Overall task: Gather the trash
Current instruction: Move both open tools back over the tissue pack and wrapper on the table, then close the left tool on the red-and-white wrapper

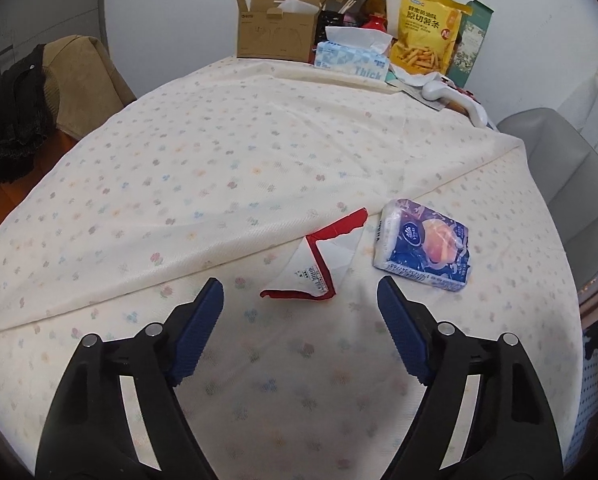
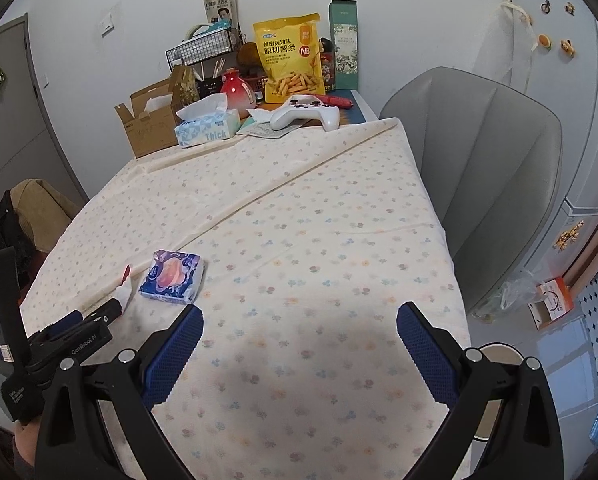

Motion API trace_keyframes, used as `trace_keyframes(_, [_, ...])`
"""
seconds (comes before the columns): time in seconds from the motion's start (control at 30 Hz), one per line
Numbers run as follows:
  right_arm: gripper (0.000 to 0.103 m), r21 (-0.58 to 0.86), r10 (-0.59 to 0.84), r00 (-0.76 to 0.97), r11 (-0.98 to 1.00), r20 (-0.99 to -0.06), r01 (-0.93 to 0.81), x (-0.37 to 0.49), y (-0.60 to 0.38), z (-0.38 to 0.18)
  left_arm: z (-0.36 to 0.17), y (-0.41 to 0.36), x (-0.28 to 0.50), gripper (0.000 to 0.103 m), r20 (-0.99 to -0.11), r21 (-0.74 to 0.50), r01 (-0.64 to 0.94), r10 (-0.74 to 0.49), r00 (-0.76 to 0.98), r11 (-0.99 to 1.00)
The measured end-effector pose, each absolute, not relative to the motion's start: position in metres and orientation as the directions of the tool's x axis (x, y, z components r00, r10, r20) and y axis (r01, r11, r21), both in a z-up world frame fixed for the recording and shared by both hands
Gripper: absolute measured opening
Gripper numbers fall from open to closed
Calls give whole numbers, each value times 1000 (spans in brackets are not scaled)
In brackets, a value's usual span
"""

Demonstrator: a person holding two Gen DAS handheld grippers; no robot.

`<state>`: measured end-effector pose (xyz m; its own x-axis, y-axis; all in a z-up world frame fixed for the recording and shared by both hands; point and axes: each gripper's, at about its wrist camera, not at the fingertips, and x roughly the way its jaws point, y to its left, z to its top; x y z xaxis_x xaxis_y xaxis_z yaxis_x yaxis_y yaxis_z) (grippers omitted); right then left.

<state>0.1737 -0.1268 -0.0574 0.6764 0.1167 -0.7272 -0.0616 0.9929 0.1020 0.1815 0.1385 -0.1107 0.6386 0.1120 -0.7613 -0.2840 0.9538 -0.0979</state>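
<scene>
Hovering low with jaws apart, the left gripper lines up on a torn red-edged wrapper lying flat on the tablecloth. The right gripper, also spread and empty, waits near the tissue pack.

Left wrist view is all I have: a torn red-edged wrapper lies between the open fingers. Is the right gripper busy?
Observer: No, the right gripper is open and holds nothing, above bare tablecloth.
Operator: Anything on the floor my view lacks?
Observer: Yes, a clear plastic bag beside an orange-and-white carton, past the grey chair.
Operator: Where is the left gripper from there?
Observer: The left gripper sits at the right view's lower left, its tip right by the torn wrapper, next to the purple tissue pack.
</scene>
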Motion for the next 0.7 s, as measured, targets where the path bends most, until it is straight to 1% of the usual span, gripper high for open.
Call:
trace_keyframes(0.1, [95,100,120,670,993,-732,-69,176,-122,-60,-113,138,185,75,-764,-86,-279,117,635,956])
trace_keyframes(0.2, [95,92,119,668,993,-735,-75,177,-119,-62,-118,137,191,69,-775,-85,-268,105,623,960])
trace_keyframes(0.27, [95,87,116,668,993,-735,-77,177,-117,-62,-122,136,194,63,-782,-82,-261,101,615,962])
trace_keyframes(0.3, [95,83,114,668,994,-736,-78,177,-116,-61,-122,135,194,62,-779,-74,-258,106,617,963])
trace_keyframes(0.47, [95,71,107,668,994,-737,-81,178,-112,-61,-121,132,196,36,-776,-68,-245,103,622,967])
trace_keyframes(0.67, [95,49,104,669,994,-736,-100,178,-101,-59,-117,140,194,23,-763,-106,-245,80,641,964])
trace_keyframes(0.7, [95,47,105,669,993,-736,-104,178,-98,-59,-116,142,192,19,-760,-109,-252,83,645,962])
